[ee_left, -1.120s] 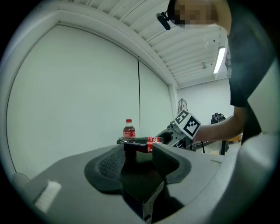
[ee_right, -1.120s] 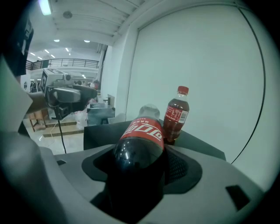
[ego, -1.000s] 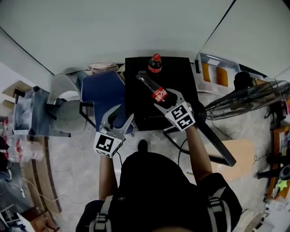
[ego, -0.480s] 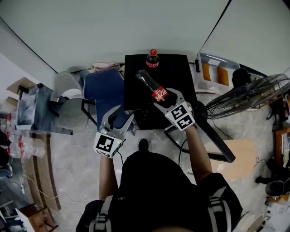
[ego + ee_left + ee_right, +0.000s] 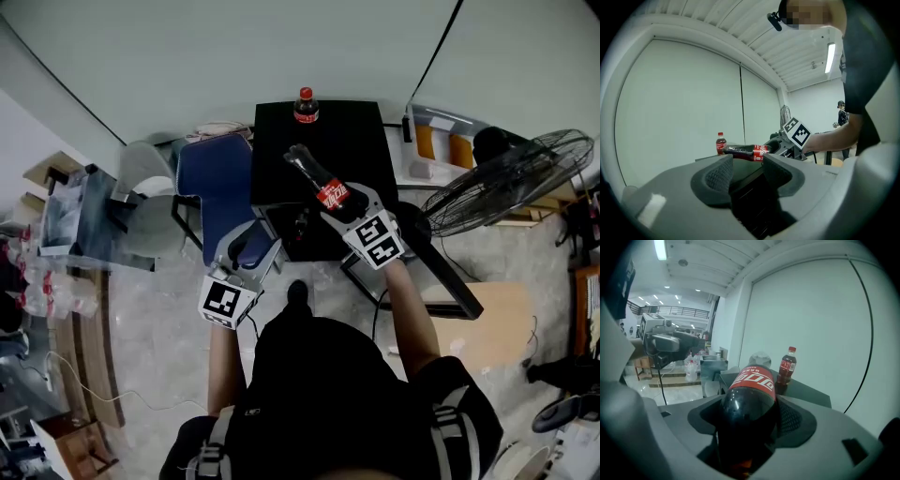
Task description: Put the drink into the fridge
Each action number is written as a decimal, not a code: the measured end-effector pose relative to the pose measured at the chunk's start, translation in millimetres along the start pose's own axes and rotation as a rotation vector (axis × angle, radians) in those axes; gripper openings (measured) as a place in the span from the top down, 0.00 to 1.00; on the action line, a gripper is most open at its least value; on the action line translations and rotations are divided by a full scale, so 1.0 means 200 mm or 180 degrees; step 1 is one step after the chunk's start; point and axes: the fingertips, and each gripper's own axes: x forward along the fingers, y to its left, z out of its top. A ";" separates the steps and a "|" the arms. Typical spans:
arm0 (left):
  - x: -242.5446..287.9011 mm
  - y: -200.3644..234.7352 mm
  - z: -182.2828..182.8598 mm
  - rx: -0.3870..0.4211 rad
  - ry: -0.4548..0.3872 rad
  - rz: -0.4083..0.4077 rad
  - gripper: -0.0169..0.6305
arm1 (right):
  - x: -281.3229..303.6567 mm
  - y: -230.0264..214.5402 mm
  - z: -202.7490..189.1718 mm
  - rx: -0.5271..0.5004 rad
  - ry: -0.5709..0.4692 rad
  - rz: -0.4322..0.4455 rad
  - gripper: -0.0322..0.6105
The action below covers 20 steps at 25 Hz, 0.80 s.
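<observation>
Right gripper [image 5: 341, 200] is clamping a cola bottle [image 5: 315, 175] by its lower half, with the jaw pads pressing on both sides of the dark body just behind the red label. The bottle is lying close to level in the grip, and its cap is pointing away from the person. It is hanging in the air above the front part of a black cabinet [image 5: 361, 141], clear of the cabinet's top. The right forearm is reaching straight forward from the shoulder, and the gripper is tilting slightly downward.

Left gripper [image 5: 260, 238] is standing with its jaws apart and nothing between them. Its own view is showing only open space between the pads, with the held bottle well beyond them. The left forearm is also extending forward, but it is stopping shorter than the right one. That gripper is hovering over the floor, just beside a blue chair [image 5: 214, 173] and near the cabinet's front left corner, and it is pointing roughly level.

Second cola bottle [image 5: 305, 105] is standing upright at the far edge of the cabinet top, near the wall and well apart from the held one.

Floor fan [image 5: 511, 178] is standing to the right of the cabinet.
</observation>
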 end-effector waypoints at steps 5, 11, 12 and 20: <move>-0.09 -0.16 0.00 -0.0006 0.0036 0.0036 0.68 | -0.14 0.07 -0.06 0.0001 0.0003 -0.0006 0.45; -0.18 -0.32 -0.01 0.0002 0.0122 0.0087 0.68 | -0.27 0.16 -0.13 0.0017 -0.0014 0.0022 0.45; -0.19 -0.34 0.00 0.0004 0.0126 0.0095 0.68 | -0.29 0.17 -0.14 0.0024 -0.0019 0.0025 0.45; -0.29 -0.44 -0.03 0.0005 0.0188 0.0105 0.68 | -0.39 0.28 -0.21 0.0073 -0.0040 0.0013 0.45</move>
